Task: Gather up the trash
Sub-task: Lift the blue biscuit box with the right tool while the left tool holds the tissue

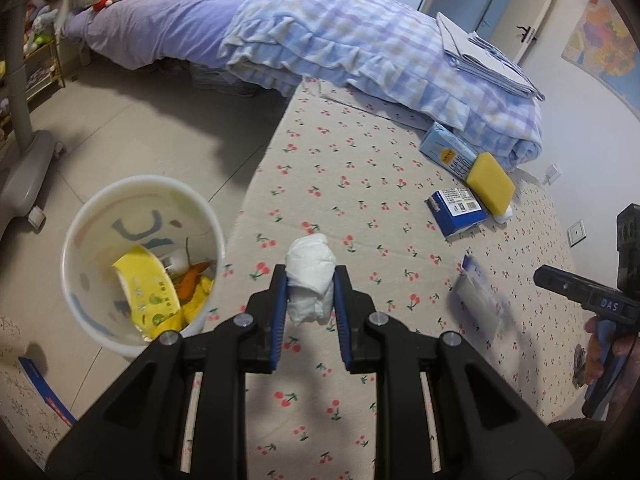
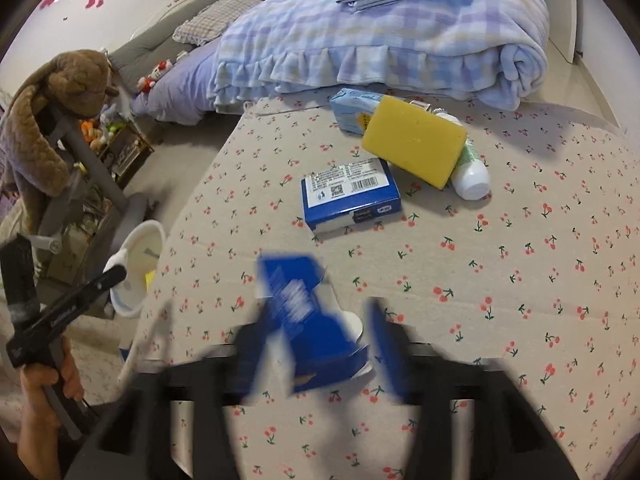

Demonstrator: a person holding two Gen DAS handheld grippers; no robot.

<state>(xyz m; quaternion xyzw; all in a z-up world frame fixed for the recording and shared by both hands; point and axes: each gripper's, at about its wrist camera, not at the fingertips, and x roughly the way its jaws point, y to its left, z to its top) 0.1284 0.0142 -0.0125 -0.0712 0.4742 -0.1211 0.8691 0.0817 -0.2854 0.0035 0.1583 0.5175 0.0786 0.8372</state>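
Left jaws: the left gripper (image 1: 310, 275) is clamped on a white tissue wad (image 1: 310, 254), with both blue pads pressing its sides. The wad's long axis runs along the fingers. Its rounded far end sticks out past the tips and points away from the camera. I see it held above the edge of the cherry-print bed sheet (image 1: 360, 184), just right of the white trash bucket (image 1: 78, 224). The bucket stands on the floor beside the bed and has a yellow wrapper and orange scraps in it.

Right jaws: the right gripper (image 2: 316, 320) is heavily blurred. A blue packet (image 2: 296, 300) sits between its fingers, over the sheet. The long axis is roughly along the fingers, tilted left at the far end. I can see a gap between the packet and the right-side pad, so I read these jaws as apart and not pinching it. I cannot tell whether the left-side pad touches it.

Elsewhere on the sheet, well beyond both grippers:
- 1 blue box (image 2: 350, 196) lying flat, barcode face up.
- 1 yellow sponge (image 2: 414, 146) leaning over a white bottle (image 2: 472, 176) that lies on its side.
- 1 pale blue carton (image 2: 354, 110) against the plaid blanket (image 2: 380, 40).
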